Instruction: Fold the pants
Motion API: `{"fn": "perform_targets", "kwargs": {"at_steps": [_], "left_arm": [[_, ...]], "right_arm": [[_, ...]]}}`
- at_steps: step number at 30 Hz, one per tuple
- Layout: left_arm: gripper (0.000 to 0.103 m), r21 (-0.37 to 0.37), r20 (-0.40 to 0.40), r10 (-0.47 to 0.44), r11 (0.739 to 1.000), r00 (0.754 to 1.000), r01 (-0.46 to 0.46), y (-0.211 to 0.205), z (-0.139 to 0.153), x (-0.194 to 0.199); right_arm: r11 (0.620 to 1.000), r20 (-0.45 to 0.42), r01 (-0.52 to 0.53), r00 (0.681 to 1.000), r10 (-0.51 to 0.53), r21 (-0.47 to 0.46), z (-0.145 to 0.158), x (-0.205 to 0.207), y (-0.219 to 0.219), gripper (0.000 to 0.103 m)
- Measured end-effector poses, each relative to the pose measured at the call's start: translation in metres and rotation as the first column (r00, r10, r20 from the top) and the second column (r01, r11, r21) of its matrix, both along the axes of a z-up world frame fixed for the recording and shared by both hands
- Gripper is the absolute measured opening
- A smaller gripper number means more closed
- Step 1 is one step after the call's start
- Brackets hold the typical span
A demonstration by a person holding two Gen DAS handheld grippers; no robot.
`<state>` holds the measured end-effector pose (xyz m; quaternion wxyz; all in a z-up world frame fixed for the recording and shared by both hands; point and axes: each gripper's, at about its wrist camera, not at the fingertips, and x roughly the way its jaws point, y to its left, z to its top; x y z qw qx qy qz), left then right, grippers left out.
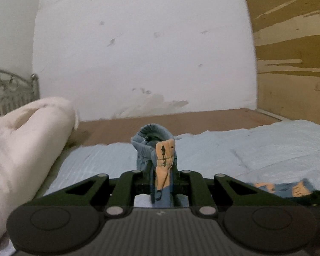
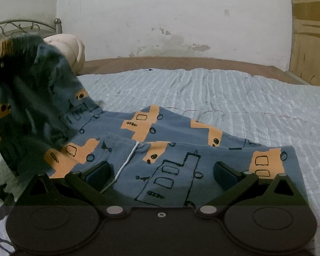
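Observation:
Blue pants (image 2: 170, 132) with orange truck prints lie on the light blue bedspread (image 2: 224, 91). My left gripper (image 1: 163, 168) is shut on a bunched end of the pants (image 1: 157, 145), lifted above the bed. In the right wrist view that raised end (image 2: 38, 89) hangs blurred at the left, draping down to the flat part. My right gripper (image 2: 162, 170) stands open just over the waistband, its fingers (image 2: 100, 170) apart on either side of the cloth. A white drawstring (image 2: 128, 160) shows by the left finger.
A rolled cream blanket (image 1: 21, 149) lies at the bed's left end by a metal headboard (image 1: 12, 91). A stained white wall (image 1: 138, 53) stands behind, and a wooden panel (image 1: 294, 64) at the right. A brown bed edge (image 2: 181, 61) runs along the far side.

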<state>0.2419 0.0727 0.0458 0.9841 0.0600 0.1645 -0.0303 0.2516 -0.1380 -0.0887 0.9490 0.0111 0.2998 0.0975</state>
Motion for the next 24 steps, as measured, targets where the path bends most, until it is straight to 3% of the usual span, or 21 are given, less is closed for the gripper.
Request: {"fn": "perform_targets", "kwargs": {"at_steps": [5,10,15,24], "left_arm": [[0.014,0.012,0.024,-0.061,0.998,0.998,0.061,-0.028,0.023,-0.01],[0.014,0.025,0.018,-0.142,0.99,0.99,0.141,-0.065,0.033,-0.017],[0.014,0.023,-0.009,-0.258,0.966,0.966,0.258,-0.108,0.026,-0.031],[0.014,0.1,-0.155,-0.401,0.903,0.903,0.418,-0.188,-0.03,-0.046]], "right_arm": [[0.978,0.065,-0.025,0.998,0.012,0.206,0.024,-0.013,-0.037,0.102],[0.992,0.149,-0.001,0.989,-0.018,0.127,0.053,-0.039,-0.08,0.102],[0.995,0.174,0.089,0.98,-0.096,0.05,0.053,-0.069,-0.128,0.102],[0.959,0.142,0.249,0.953,-0.267,0.132,0.018,-0.094,-0.191,0.102]]}}
